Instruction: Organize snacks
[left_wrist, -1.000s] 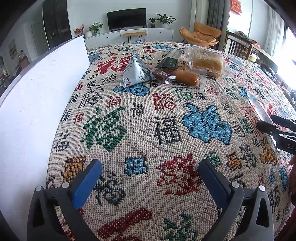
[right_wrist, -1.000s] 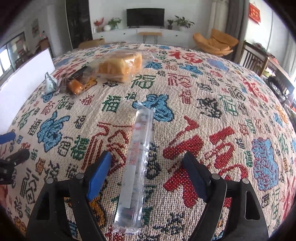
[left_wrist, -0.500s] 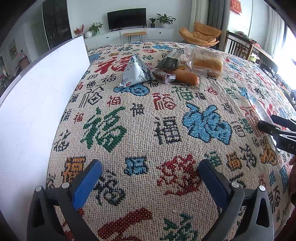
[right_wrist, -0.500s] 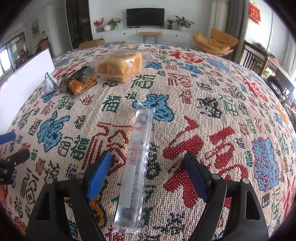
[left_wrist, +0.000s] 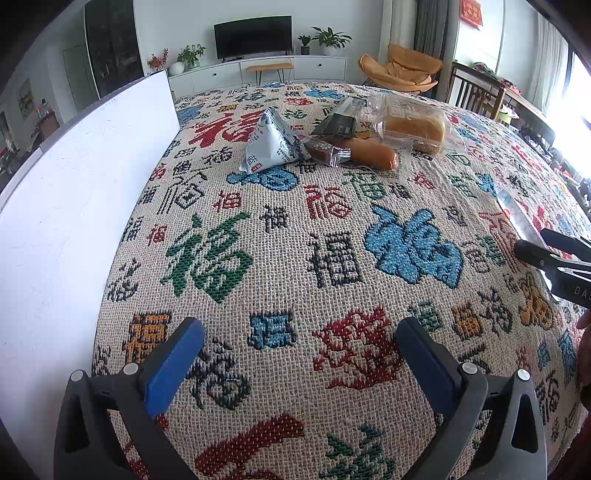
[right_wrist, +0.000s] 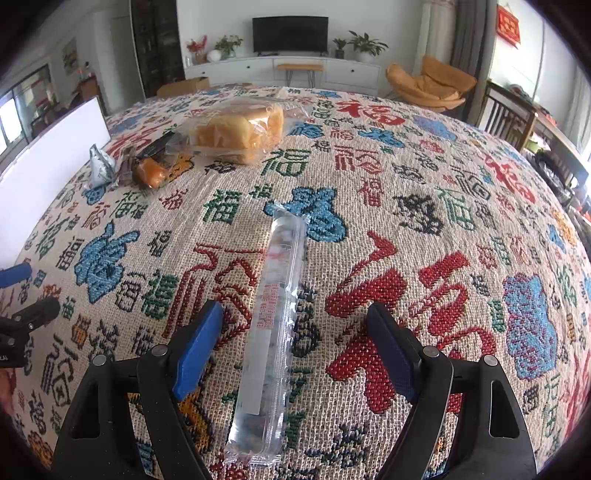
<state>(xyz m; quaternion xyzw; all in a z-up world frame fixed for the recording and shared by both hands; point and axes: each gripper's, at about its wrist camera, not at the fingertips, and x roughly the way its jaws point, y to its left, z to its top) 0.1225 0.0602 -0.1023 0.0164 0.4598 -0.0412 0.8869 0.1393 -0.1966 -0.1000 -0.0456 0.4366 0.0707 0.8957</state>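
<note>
Right wrist view: the right gripper (right_wrist: 295, 332) hangs over a patterned tablecloth (right_wrist: 443, 206) with its jaws spread wide on either side of a long clear-wrapped snack stick (right_wrist: 275, 314), the blue pads well clear of the wrapper, so nothing is gripped yet. That stick lies alone on the near part of the tabletop, pointing away toward the far edge. Further back, nearer the far-left side, the other snacks sit bunched together: a bagged bread loaf (right_wrist: 236, 133), an orange sausage-like roll (right_wrist: 153, 173), a dark flat packet (left_wrist: 341, 118) and a silver triangular pouch (left_wrist: 271, 146). Seen from the left wrist, the left gripper (left_wrist: 299, 354) is likewise wide apart and empty above bare cloth, beside a white board (left_wrist: 74, 206) standing along the left edge. By these pictures the sorting looks only partly done: four items are gathered, the stick remains out on its own, and no container is visible.
</note>
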